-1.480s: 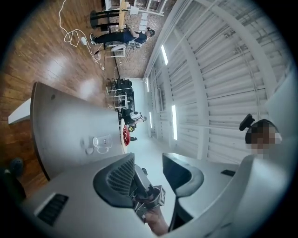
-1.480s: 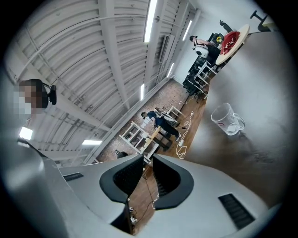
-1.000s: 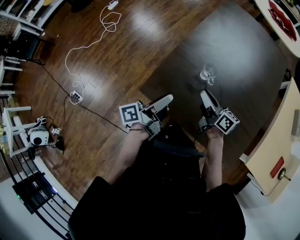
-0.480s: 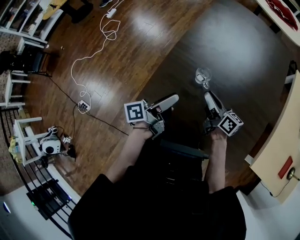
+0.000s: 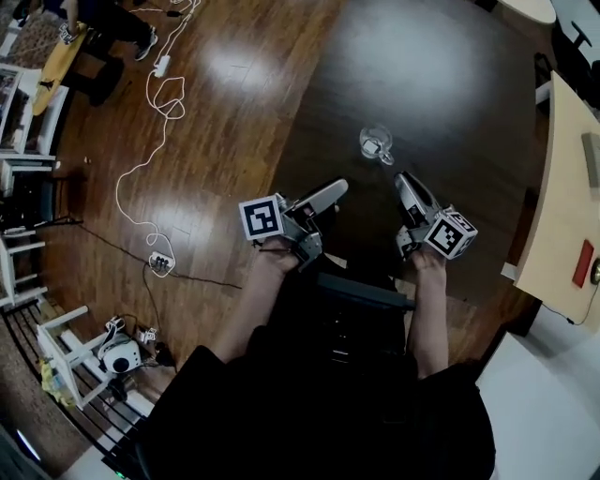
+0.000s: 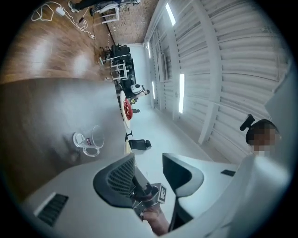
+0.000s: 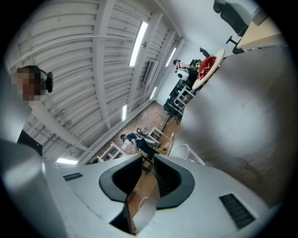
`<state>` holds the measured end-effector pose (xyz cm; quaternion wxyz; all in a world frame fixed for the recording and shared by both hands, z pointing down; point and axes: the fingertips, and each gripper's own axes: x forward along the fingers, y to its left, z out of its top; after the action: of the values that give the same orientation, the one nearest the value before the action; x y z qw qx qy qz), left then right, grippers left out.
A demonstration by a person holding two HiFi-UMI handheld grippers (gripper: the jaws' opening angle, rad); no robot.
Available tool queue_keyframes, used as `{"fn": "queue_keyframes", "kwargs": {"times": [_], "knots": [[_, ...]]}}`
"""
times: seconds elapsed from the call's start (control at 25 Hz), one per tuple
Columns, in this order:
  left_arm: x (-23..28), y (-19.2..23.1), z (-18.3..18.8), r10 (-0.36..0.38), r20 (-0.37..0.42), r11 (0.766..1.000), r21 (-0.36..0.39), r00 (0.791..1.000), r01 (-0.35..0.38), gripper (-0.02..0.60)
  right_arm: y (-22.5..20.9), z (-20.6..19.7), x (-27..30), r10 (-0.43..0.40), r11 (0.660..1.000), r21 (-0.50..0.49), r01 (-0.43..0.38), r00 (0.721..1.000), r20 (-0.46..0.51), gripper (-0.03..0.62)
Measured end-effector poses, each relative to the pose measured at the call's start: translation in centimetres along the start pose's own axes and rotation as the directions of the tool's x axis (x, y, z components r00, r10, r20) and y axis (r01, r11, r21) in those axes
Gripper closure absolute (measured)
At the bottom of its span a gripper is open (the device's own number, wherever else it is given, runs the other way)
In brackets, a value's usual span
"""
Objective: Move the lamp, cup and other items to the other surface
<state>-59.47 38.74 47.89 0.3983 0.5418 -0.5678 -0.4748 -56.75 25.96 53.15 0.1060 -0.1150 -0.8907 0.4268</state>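
A clear glass cup (image 5: 375,143) with a handle stands alone on the dark round table (image 5: 450,84). In the head view both grippers are held level over the table's near edge and point toward the cup. My left gripper (image 5: 339,187) is a little short of it and to its left, open and empty. My right gripper (image 5: 401,178) is just below and right of the cup; its jaws have just been opening and hold nothing. The left gripper view shows the cup (image 6: 88,141) ahead on the left. The right gripper view shows the cup (image 7: 187,152) just beyond the jaws.
A pale wooden table (image 5: 567,178) with a red item (image 5: 583,263) stands at the right. On the wood floor to the left lie a white cable (image 5: 155,89) and a power strip (image 5: 161,262). A white stool (image 5: 80,352) is at the lower left, a person (image 5: 108,19) at the top left.
Both grippers have swung across the dark table together with the head view. The cup now lies closer to both sets of fingertips, nearly between the lines of the two grippers.
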Motion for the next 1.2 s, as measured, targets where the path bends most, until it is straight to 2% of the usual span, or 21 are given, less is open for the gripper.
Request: {"fn": "queue_keyframes", "kwargs": {"times": [0.16, 0.32, 0.56, 0.88, 1.04, 1.2], "knots": [[-0.8, 0.2, 1.6, -0.068, -0.081, 0.997, -0.032, 0.994, 0.066, 0.37, 1.2, -1.3, 0.8, -0.078, 0.996, -0.029, 0.079, 0.996, 0.038, 0.477], [-2.5, 0.3, 2.8, -0.131, -0.149, 0.99, -0.07, 0.98, 0.122, 0.371, 3.3, -2.7, 1.7, -0.154, 0.986, -0.057, 0.16, 0.984, 0.09, 0.471], [-3.4, 0.2, 2.1, -0.196, -0.224, 0.978, -0.119, 0.955, 0.173, 0.371, 4.2, -5.1, 0.4, -0.234, 0.966, -0.081, 0.246, 0.963, 0.131, 0.469], [-4.6, 0.6, 2.0, -0.207, -0.233, 0.972, -0.156, 0.95, 0.174, 0.371, 3.7, -7.0, 0.0, -0.326, 0.927, -0.167, 0.335, 0.942, 0.079, 0.447], [-4.8, 1.4, 2.4, -0.187, -0.211, 0.975, -0.155, 0.959, 0.156, 0.371, 2.2, -6.9, 0.6, -0.349, 0.908, -0.232, 0.348, 0.936, 0.039, 0.435], [-4.1, 2.3, 2.9, -0.154, -0.18, 0.981, -0.147, 0.972, 0.129, 0.373, -0.2, -6.2, 1.4, -0.372, 0.872, -0.345, 0.347, 0.928, -0.007, 0.407]]}}
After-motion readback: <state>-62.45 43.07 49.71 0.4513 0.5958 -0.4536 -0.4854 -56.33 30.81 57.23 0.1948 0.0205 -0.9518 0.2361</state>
